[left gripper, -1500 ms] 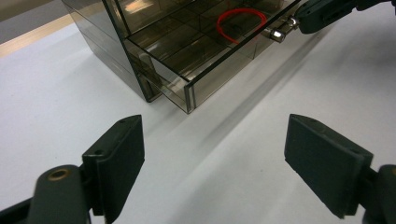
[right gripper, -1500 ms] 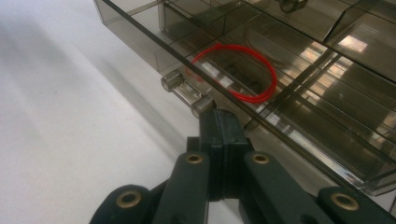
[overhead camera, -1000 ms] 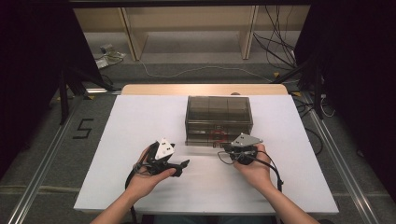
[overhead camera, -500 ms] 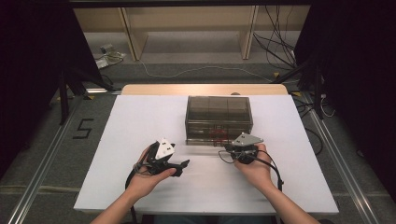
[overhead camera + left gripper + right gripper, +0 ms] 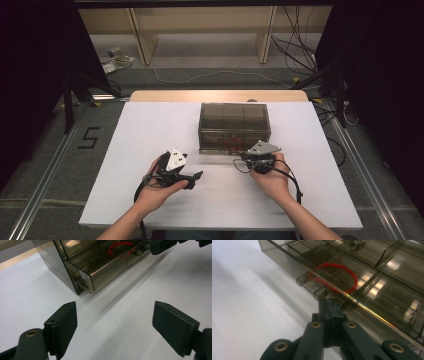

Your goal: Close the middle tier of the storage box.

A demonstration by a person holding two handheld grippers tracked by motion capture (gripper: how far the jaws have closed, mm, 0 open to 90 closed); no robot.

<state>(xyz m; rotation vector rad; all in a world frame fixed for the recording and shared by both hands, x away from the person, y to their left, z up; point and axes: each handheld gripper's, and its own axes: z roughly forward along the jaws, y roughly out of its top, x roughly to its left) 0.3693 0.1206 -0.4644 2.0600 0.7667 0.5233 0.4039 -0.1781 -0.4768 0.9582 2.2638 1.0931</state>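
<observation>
A smoky see-through drawer box (image 5: 234,122) stands at the middle of the white table (image 5: 145,130). Its lower drawer (image 5: 100,267) sticks out a little, and a red loop (image 5: 342,275) lies inside it. My right gripper (image 5: 330,305) is shut with nothing between its jaws; the tips sit just below the drawer's clear handle (image 5: 312,287), at the drawer's front edge. In the high view the right gripper (image 5: 245,155) is at the box's front right. My left gripper (image 5: 192,177) rests low over the table to the box's front left, open and holding nothing; its pads (image 5: 65,320) stand wide apart.
A wooden shelf frame (image 5: 200,30) stands on the floor behind the table, with cables (image 5: 300,55) beside it. Metal rails (image 5: 45,185) run along both sides, and a "5" (image 5: 89,137) is marked on the floor at the left. Bare tabletop lies left of the box.
</observation>
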